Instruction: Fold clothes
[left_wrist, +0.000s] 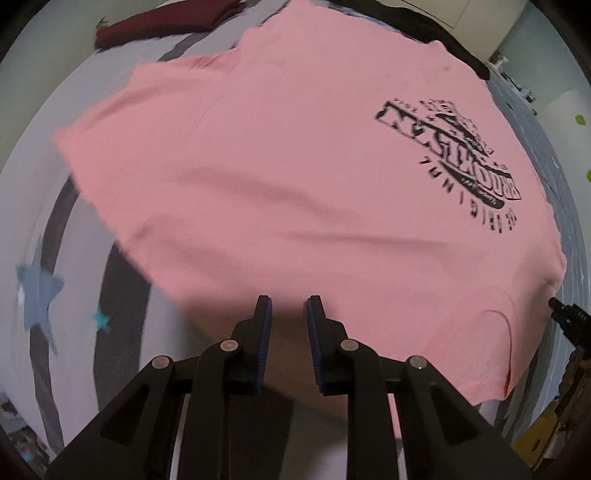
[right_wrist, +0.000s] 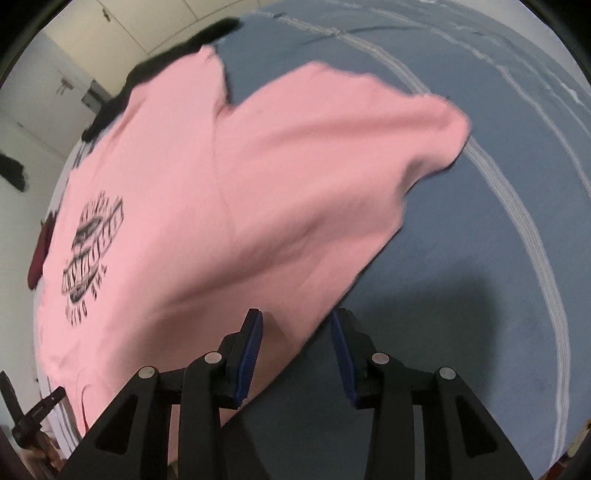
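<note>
Right wrist view, pink shirt (right_wrist: 221, 206) edge between parted tool (right_wrist: 297, 325)

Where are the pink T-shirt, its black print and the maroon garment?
pink T-shirt (left_wrist: 266, 177): left wrist view, plain chest fabric.
black print (left_wrist: 454, 162): left wrist view, middle of the lettering.
maroon garment (left_wrist: 159, 27): left wrist view, its folded body.

- Left gripper (left_wrist: 289, 306), black linkage arms with blue ribbed pads: points steeply down, jaws set a narrow gap apart, pads clear of each other, nothing visibly pinched between them.
- Right gripper (right_wrist: 297, 320), same black frame and blue pads: points steeply down, jaws spread wider, pads not pressing on anything.
</note>
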